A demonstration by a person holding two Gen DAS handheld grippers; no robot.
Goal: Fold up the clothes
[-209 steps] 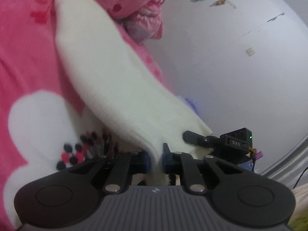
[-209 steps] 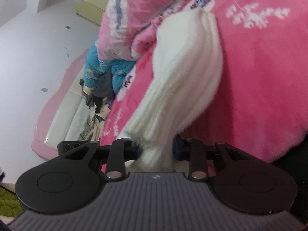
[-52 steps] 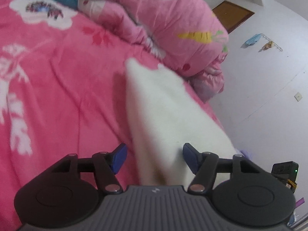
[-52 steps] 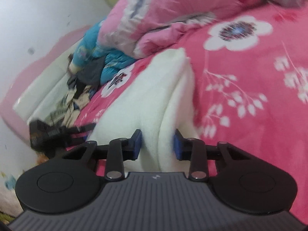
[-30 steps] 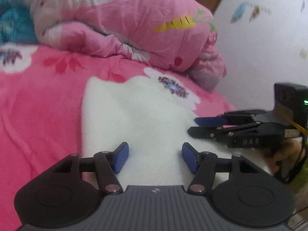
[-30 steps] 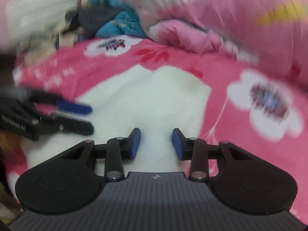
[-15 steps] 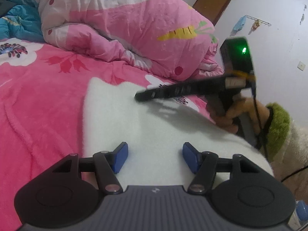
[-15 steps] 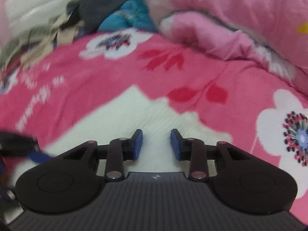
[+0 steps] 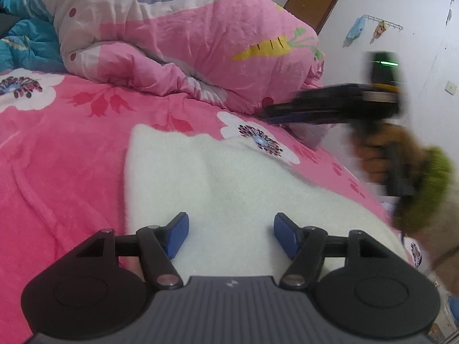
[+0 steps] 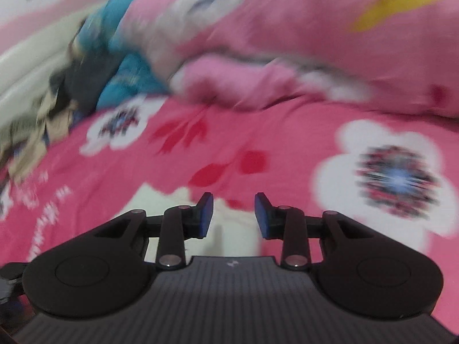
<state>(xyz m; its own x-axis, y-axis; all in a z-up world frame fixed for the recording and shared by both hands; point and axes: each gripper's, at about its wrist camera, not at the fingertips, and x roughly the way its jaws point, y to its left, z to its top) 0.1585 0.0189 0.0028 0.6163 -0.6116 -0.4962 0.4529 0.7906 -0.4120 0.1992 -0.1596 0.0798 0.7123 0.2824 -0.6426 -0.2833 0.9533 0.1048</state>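
A white fleece garment (image 9: pixel 229 186) lies spread flat on the pink flowered bedspread (image 9: pixel 57 149). My left gripper (image 9: pixel 231 233) is open and empty, hovering just over the garment's near part. My right gripper (image 10: pixel 233 215) is open and empty, above the garment's far edge (image 10: pixel 229 229), with the view blurred by motion. In the left wrist view the right gripper (image 9: pixel 268 114) shows as a blurred dark shape held by a hand, above the bed's right side.
A bunched pink quilt (image 9: pixel 186 37) with a carrot print lies across the far side of the bed. Blue bedding (image 9: pixel 25 46) and dark clothes (image 10: pixel 57 94) are heaped at the far left. A white wall and a brown door (image 9: pixel 312 5) are behind.
Both grippers let go of the garment, which now lies flat. Over the last second the right gripper swung away from above the garment toward the right and far side.
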